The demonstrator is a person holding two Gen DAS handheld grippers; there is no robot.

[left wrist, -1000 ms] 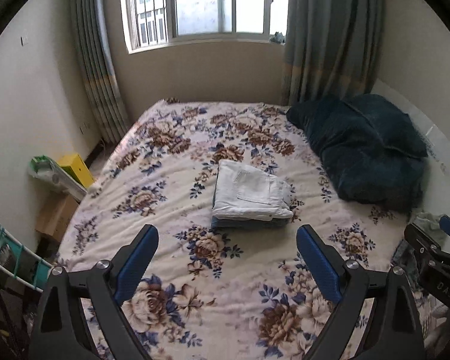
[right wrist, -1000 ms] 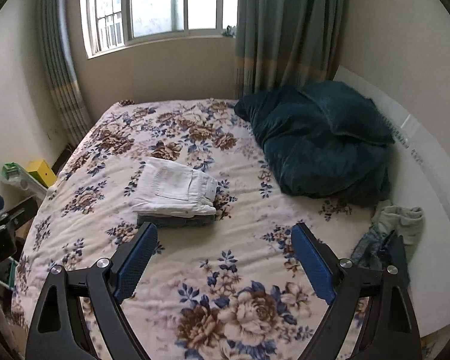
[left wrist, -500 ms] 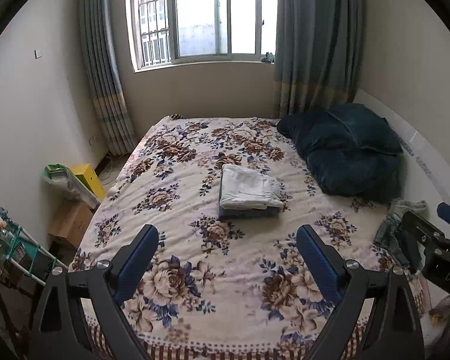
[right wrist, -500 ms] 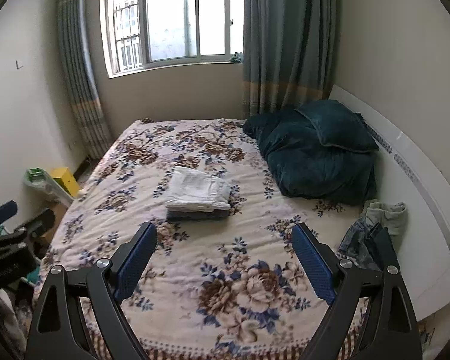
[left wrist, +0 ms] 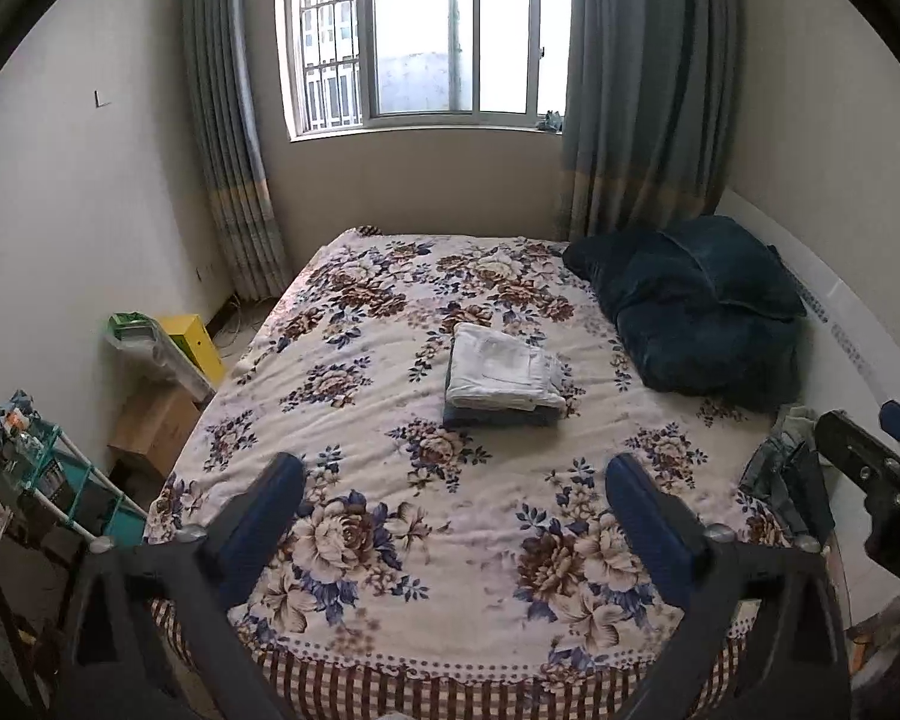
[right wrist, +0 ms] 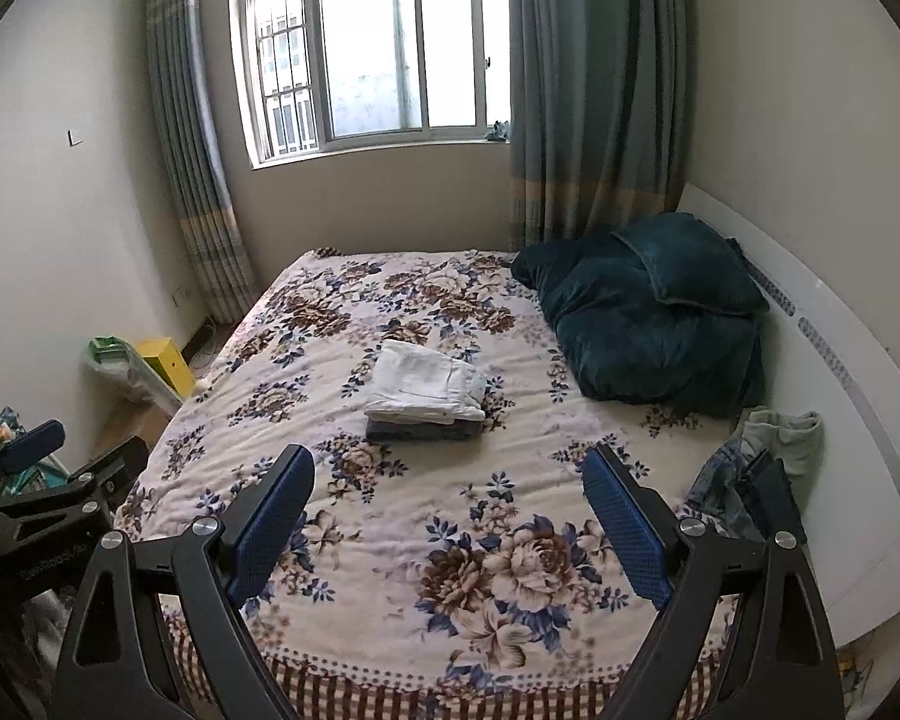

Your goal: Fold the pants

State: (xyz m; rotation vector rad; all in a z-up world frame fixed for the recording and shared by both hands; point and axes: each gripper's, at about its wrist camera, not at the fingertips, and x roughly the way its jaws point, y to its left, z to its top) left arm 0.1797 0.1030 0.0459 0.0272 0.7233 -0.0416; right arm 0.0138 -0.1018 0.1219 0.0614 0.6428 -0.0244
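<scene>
Both grippers are wide open with nothing in them: left gripper [left wrist: 455, 483] and right gripper [right wrist: 449, 474] hang over the foot of the floral bed [left wrist: 390, 588]. White folded pants [right wrist: 424, 383] sit mid-bed, stacked on a darker folded pair [right wrist: 420, 431], well apart from either gripper

The folded pants [left wrist: 504, 375] lie on top of another folded garment [left wrist: 498, 417], near the middle of the bed [left wrist: 390, 516]. To the right, the pillow [left wrist: 726, 264] rests on the blanket [left wrist: 702, 336], against the headboard [right wrist: 840, 372]. A heap of clothes [right wrist: 756, 468] lies at the bed's right edge. The window [left wrist: 426, 36] is behind the bed, and boxes [left wrist: 174, 372] stand on the floor to its left.
</scene>
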